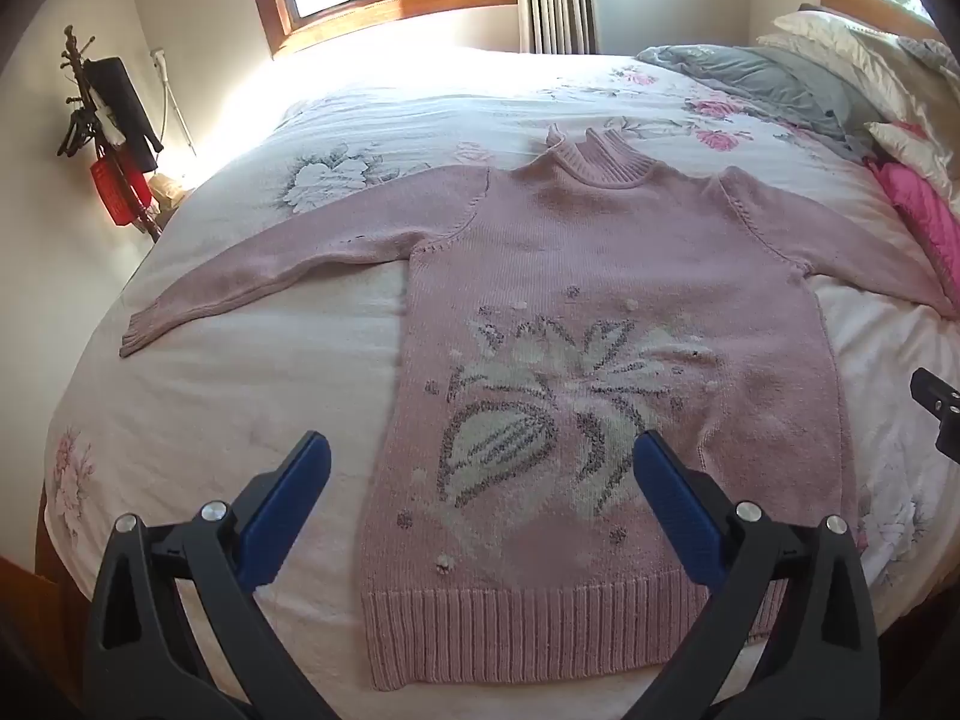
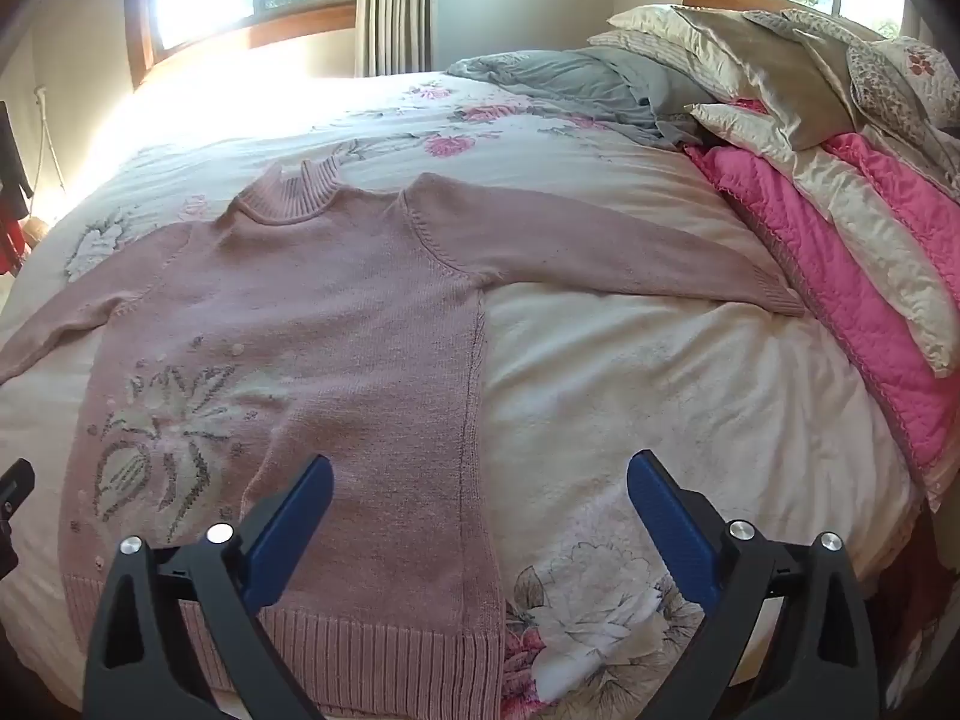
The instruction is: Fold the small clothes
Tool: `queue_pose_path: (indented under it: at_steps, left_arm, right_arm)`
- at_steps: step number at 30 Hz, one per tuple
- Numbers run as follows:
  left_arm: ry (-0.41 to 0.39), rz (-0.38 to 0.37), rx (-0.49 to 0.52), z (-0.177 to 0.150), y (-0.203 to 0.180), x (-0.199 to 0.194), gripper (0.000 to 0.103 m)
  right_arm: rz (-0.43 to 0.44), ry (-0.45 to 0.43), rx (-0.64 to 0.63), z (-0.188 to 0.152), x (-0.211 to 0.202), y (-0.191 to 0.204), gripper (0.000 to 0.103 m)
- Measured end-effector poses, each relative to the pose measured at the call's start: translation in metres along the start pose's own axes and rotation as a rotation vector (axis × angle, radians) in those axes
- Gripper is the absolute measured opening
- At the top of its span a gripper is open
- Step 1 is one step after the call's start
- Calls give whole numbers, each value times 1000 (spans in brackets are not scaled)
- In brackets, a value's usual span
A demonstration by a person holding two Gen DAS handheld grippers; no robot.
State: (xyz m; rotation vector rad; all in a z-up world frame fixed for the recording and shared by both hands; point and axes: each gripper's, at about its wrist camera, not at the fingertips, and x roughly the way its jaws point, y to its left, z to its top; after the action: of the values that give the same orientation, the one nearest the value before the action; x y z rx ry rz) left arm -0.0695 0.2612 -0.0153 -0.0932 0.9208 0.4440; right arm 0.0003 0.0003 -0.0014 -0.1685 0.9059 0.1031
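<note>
Left wrist view takes in the bed (image 1: 252, 372), its floral cover under a pink sweater (image 1: 600, 276) spread flat, sleeves out, hem nearest; the left gripper (image 1: 480, 468) and right gripper (image 2: 480, 480) hover above the hem, all 4 fingers spread wide, empty

Pink sweater (image 1: 600, 252) with white-grey flower, floral white bedspread (image 2: 630, 390)

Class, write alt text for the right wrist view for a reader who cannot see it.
A pink sweater lies flat, face up, sleeves spread, on a floral bedspread. The open right gripper hovers over its hem corner, holding nothing. Pillows and a pink quilt are piled at right.
</note>
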Motion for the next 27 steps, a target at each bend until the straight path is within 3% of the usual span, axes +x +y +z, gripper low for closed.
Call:
queue_pose_path:
  at_steps: [6, 27]
  left_arm:
    - [9, 11, -12, 0, 5, 11, 100]
    - [20, 27, -3, 1, -2, 17, 100]
  right_arm:
    - [7, 37, 21, 3, 12, 2, 99]
    - [22, 35, 27, 2, 18, -6, 99]
